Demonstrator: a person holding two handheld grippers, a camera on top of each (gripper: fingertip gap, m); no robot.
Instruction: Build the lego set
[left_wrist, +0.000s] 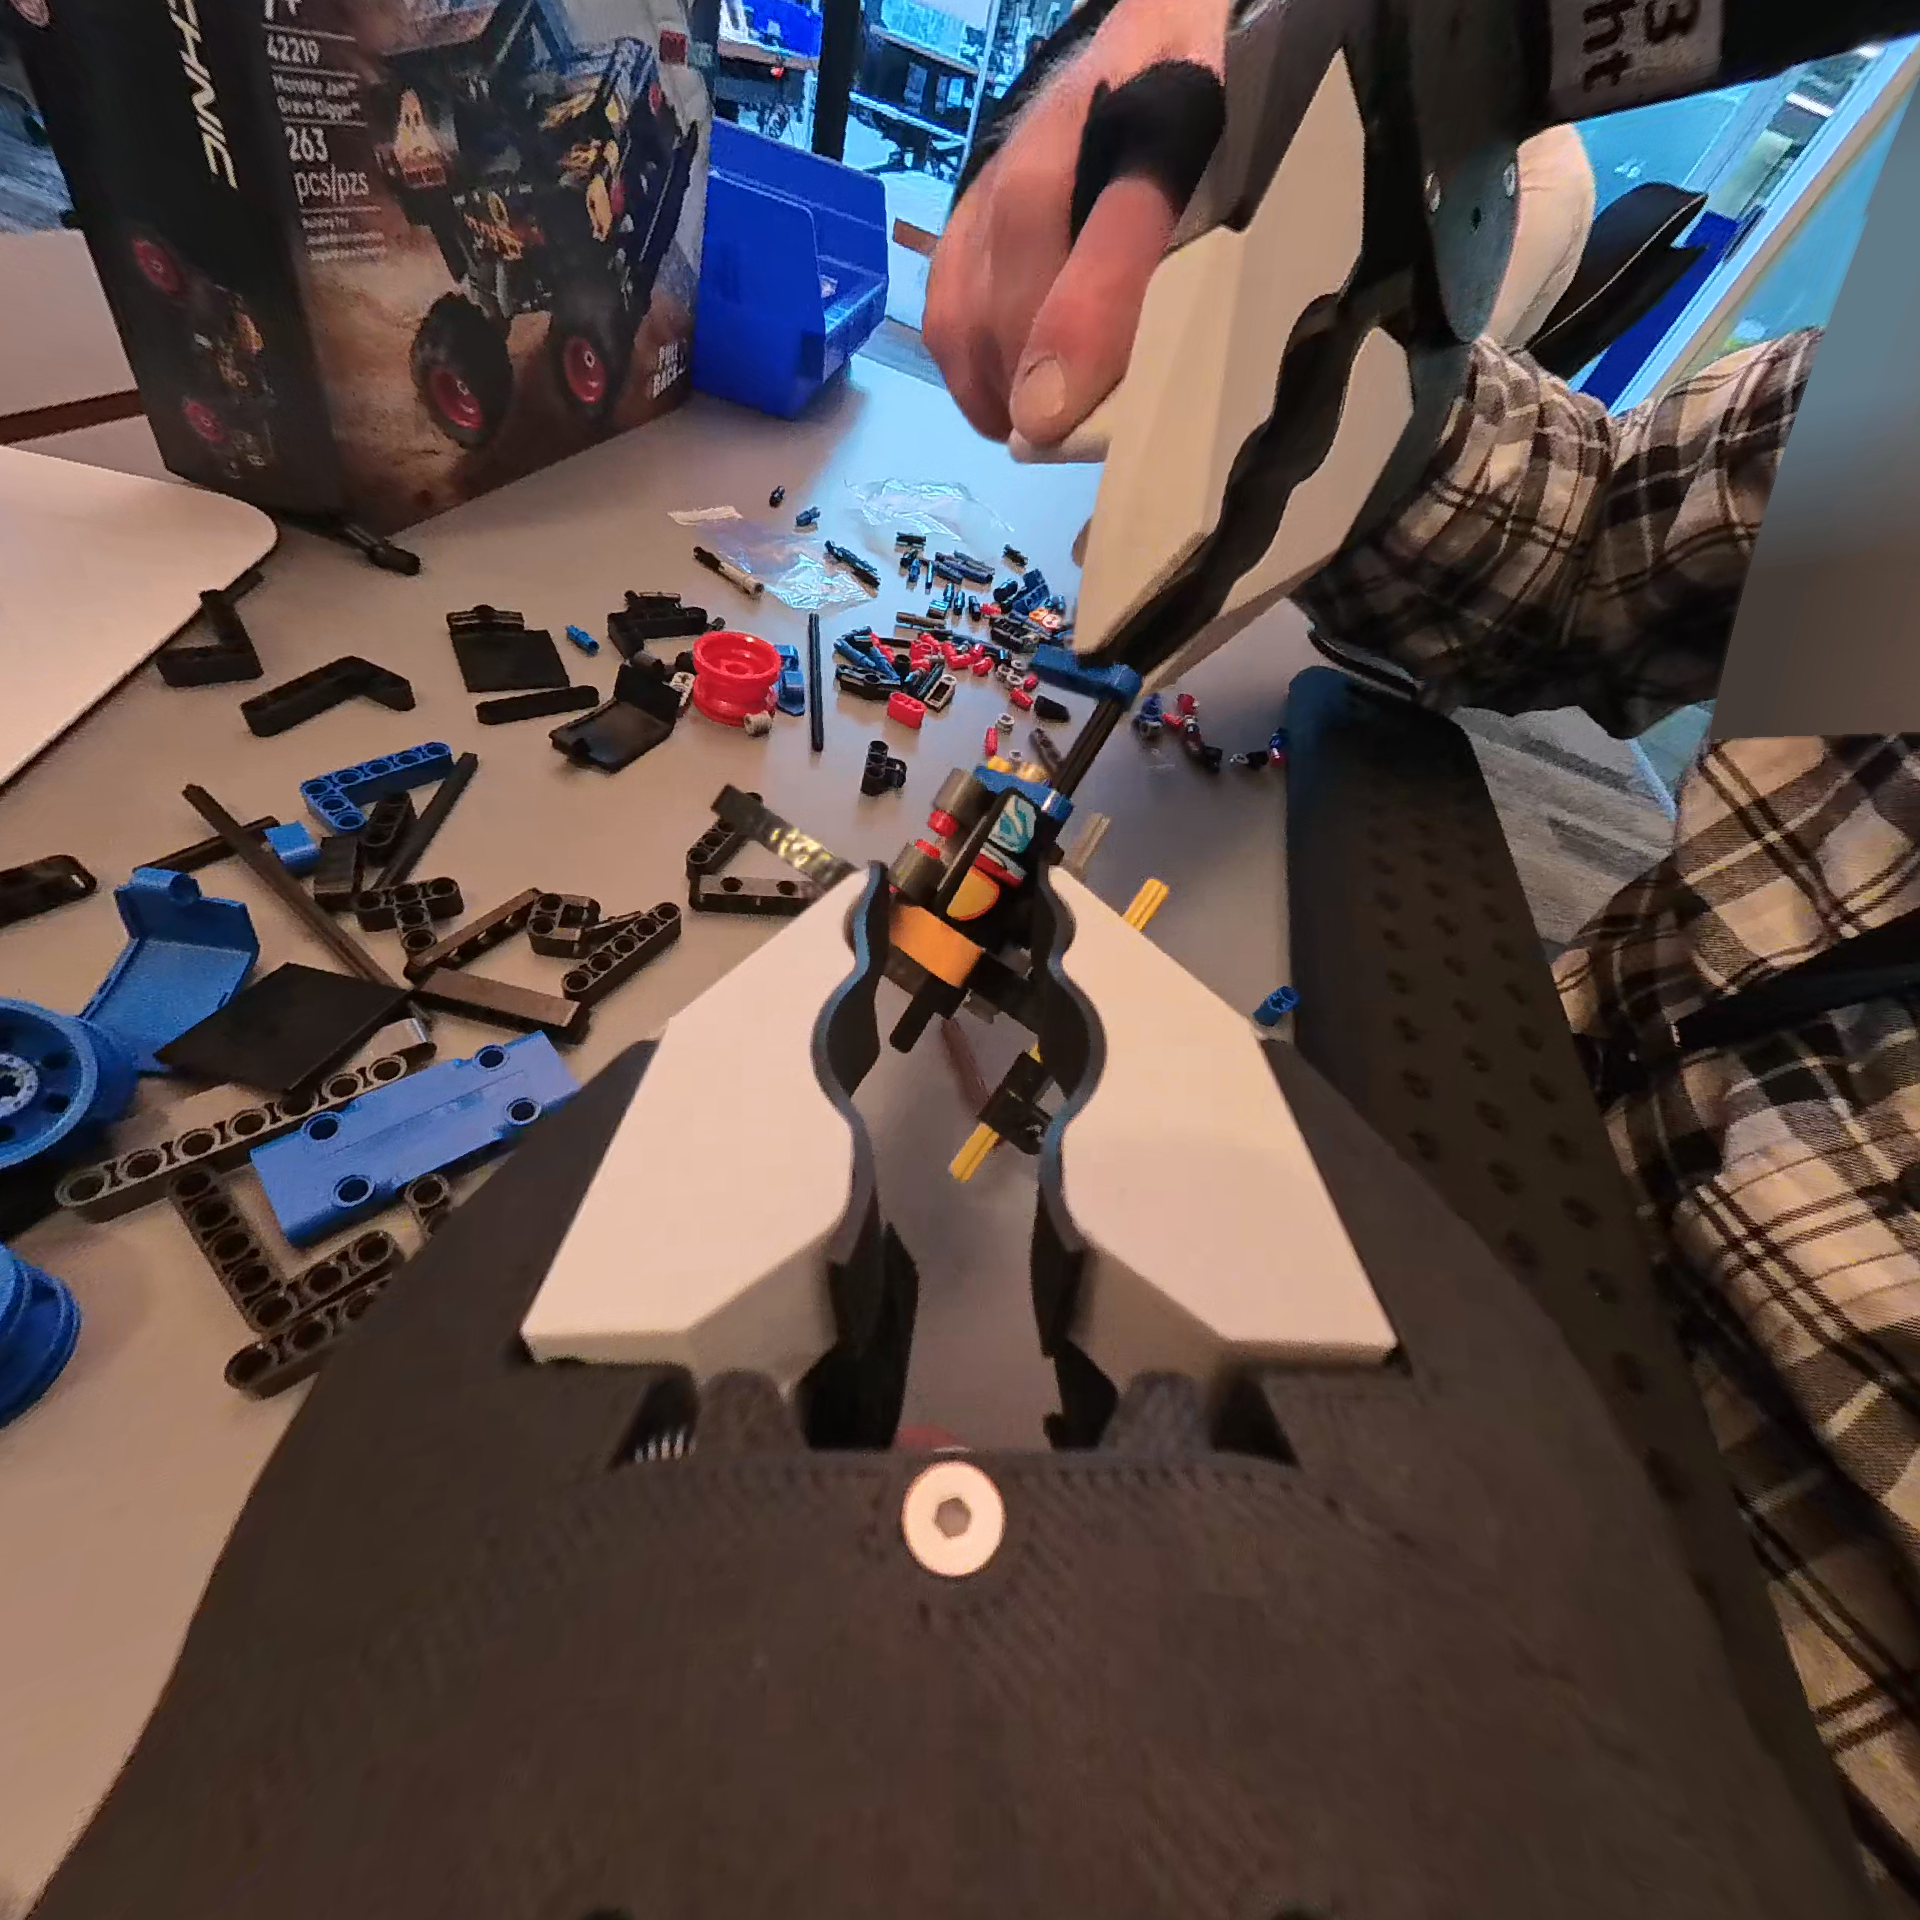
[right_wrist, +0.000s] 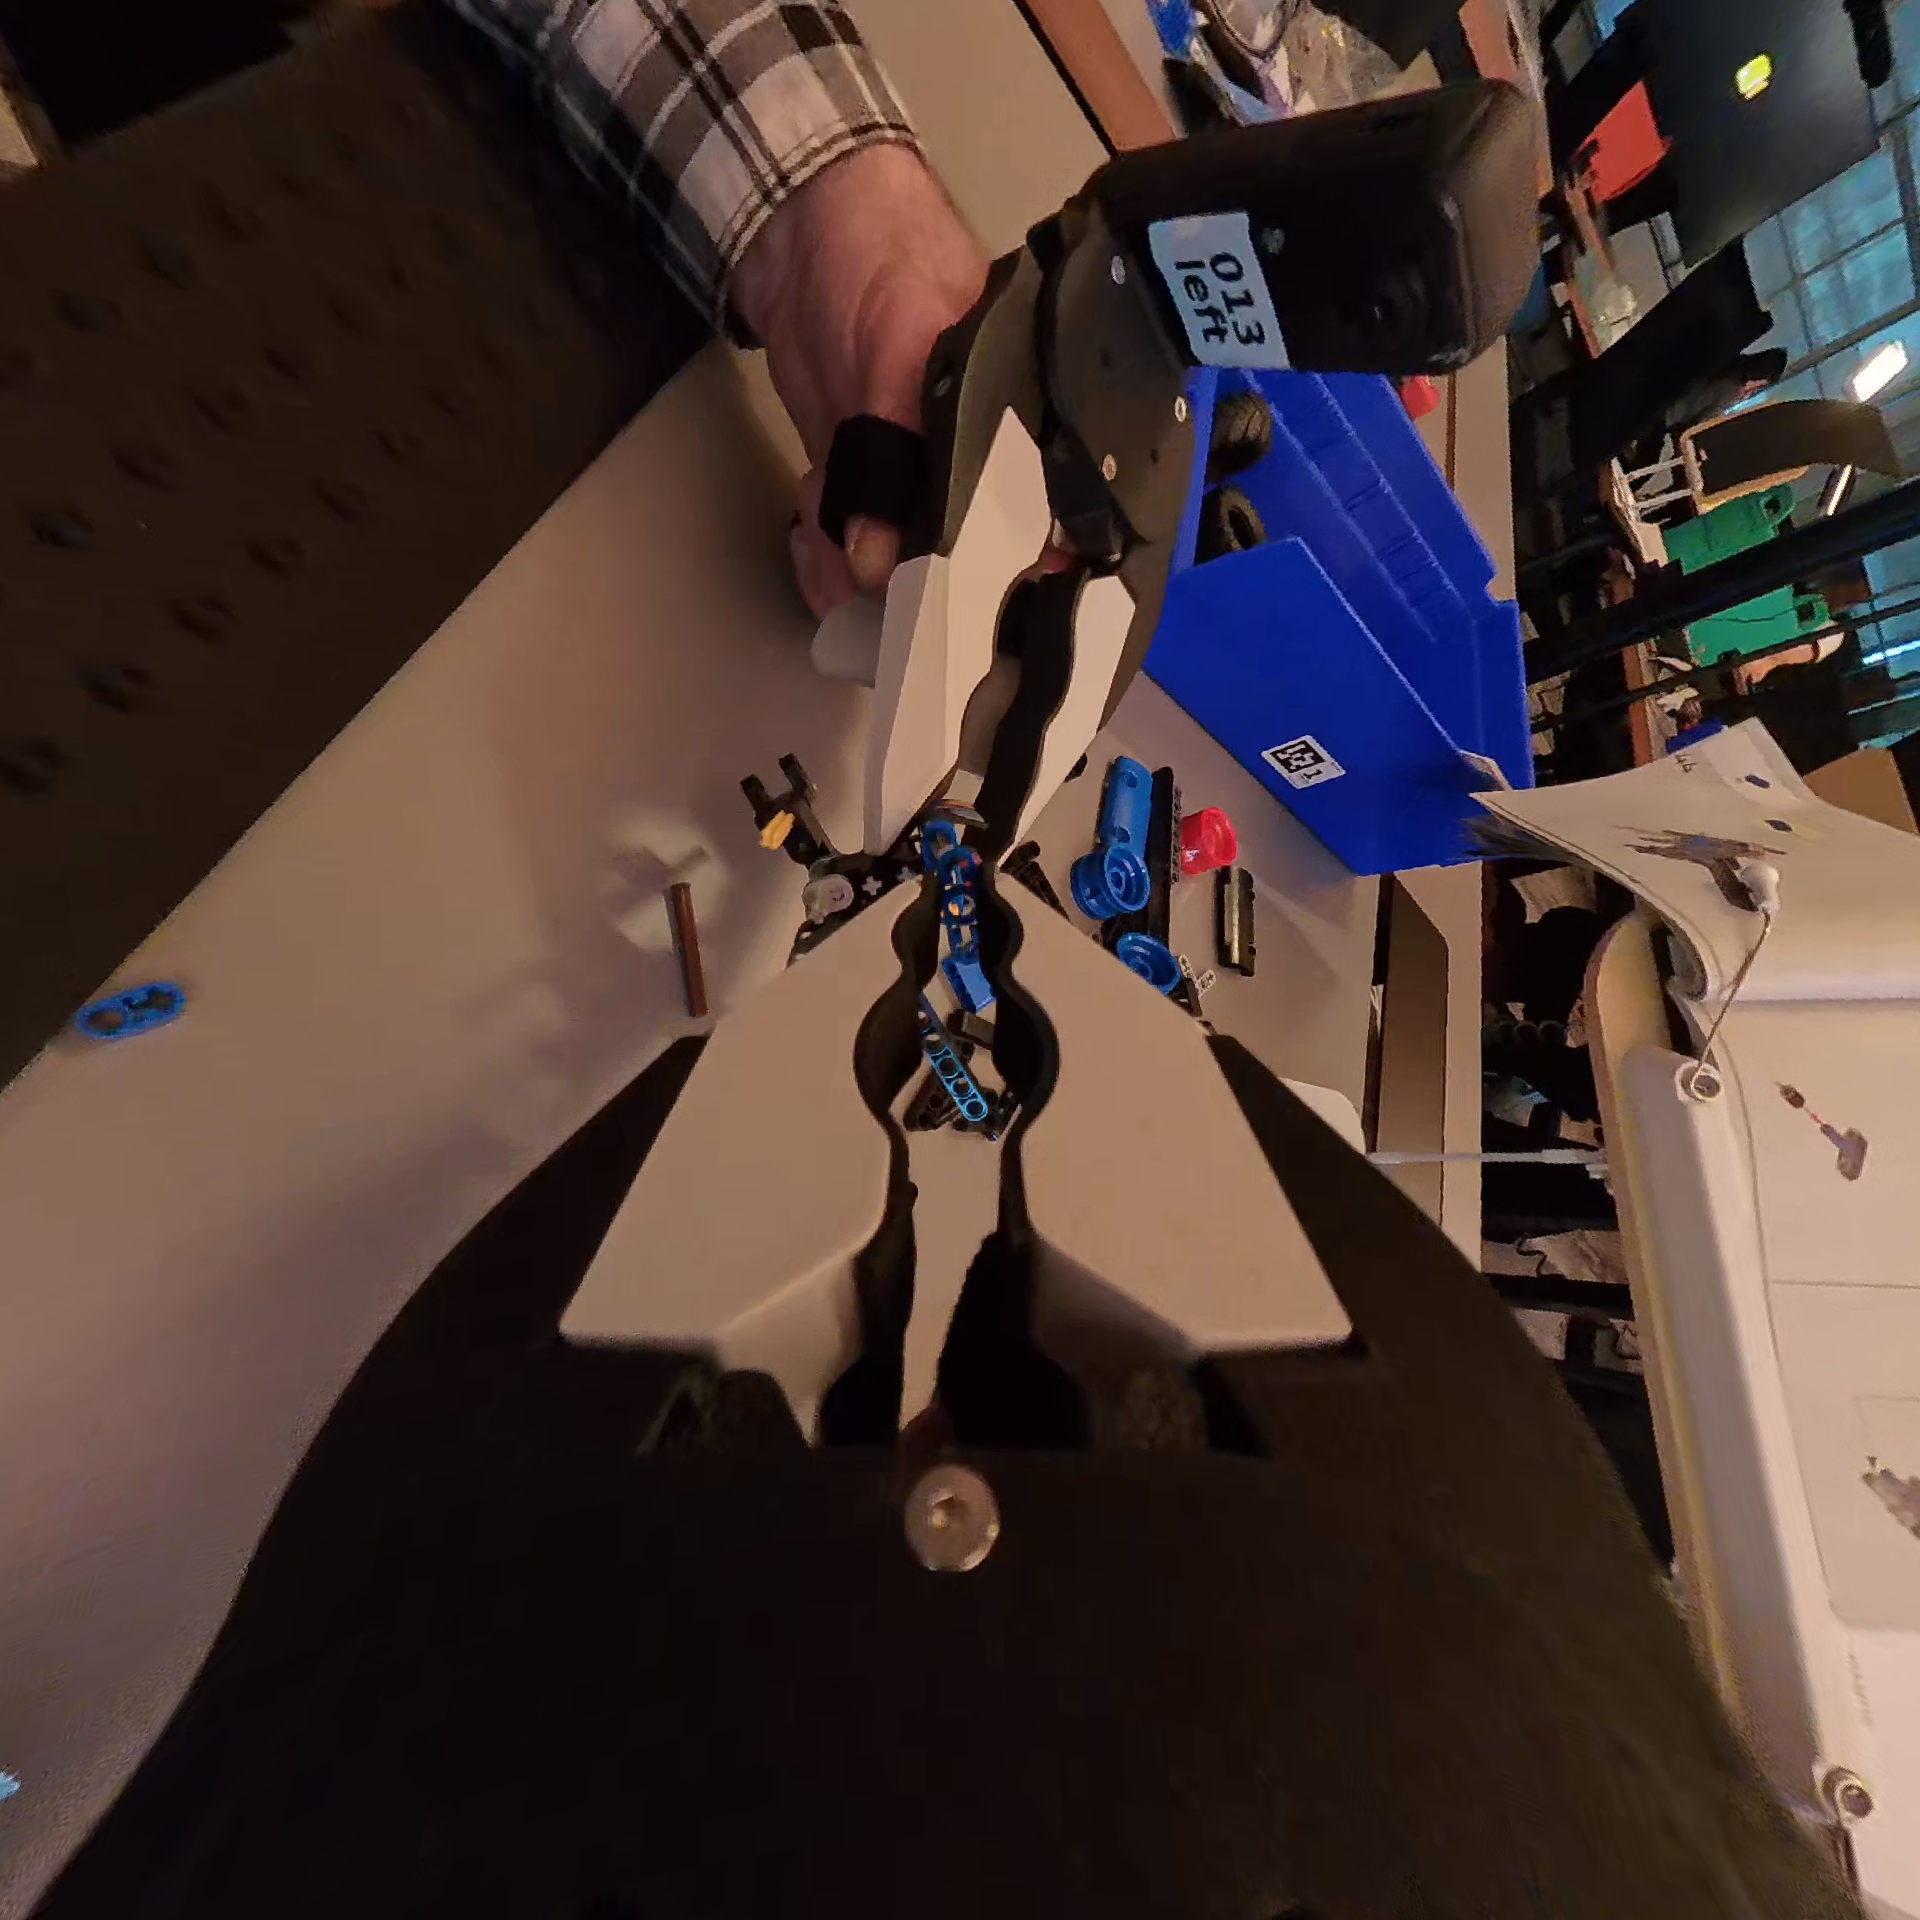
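Observation:
My left gripper (left_wrist: 961, 883) is shut on a small lego assembly (left_wrist: 951, 914) of black, orange and stickered parts, held above the grey table (left_wrist: 623, 831). My right gripper (left_wrist: 1101, 644) comes down from the upper right and is shut on a blue beam (left_wrist: 1086, 677). A black axle (left_wrist: 1086, 743) joins the beam to the top of the assembly. In the right wrist view my right gripper (right_wrist: 961, 878) pinches the same blue beam (right_wrist: 961, 914). The left gripper (right_wrist: 940, 821) meets it from above, tip to tip, and hides most of the assembly.
Loose black, blue and red lego parts (left_wrist: 935, 644) are scattered across the table, with a red hub (left_wrist: 736, 675) and a blue panel (left_wrist: 416, 1132). The set's box (left_wrist: 395, 239) and a blue bin (left_wrist: 790, 270) stand at the back. An open booklet (right_wrist: 1662, 831) lies beside the bin. Across from one pair of fingers to the other is roughly 5 cm. The red hub (left_wrist: 736, 675) sits 15 cm or so from the ends of my left fingers.

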